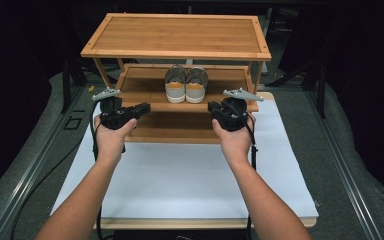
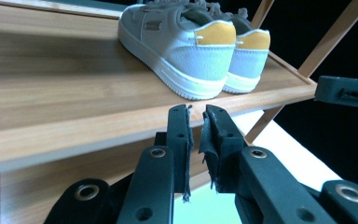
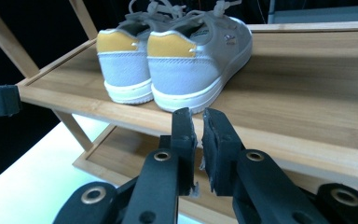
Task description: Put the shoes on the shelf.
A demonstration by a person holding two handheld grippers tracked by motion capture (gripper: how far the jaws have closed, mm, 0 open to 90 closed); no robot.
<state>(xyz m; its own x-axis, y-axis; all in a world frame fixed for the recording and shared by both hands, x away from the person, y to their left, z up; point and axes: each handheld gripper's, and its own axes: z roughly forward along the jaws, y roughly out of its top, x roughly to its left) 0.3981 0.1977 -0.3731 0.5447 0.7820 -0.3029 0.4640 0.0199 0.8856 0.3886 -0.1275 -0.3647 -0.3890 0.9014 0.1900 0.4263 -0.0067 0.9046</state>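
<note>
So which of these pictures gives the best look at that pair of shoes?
The right gripper view: the shoes sit close, heels toward the camera, with yellow heel tabs and laces plain. The left gripper view shows them near too, but angled. The high view shows them small, on the rack's middle shelf.

A white board lies flat beneath and behind both sets of fingers, running back towards the person. Grey padding spreads outward from the right fingers, with a metal rail beyond it. Out past the left fingers sits a small black square fitting beside another rail.
</note>
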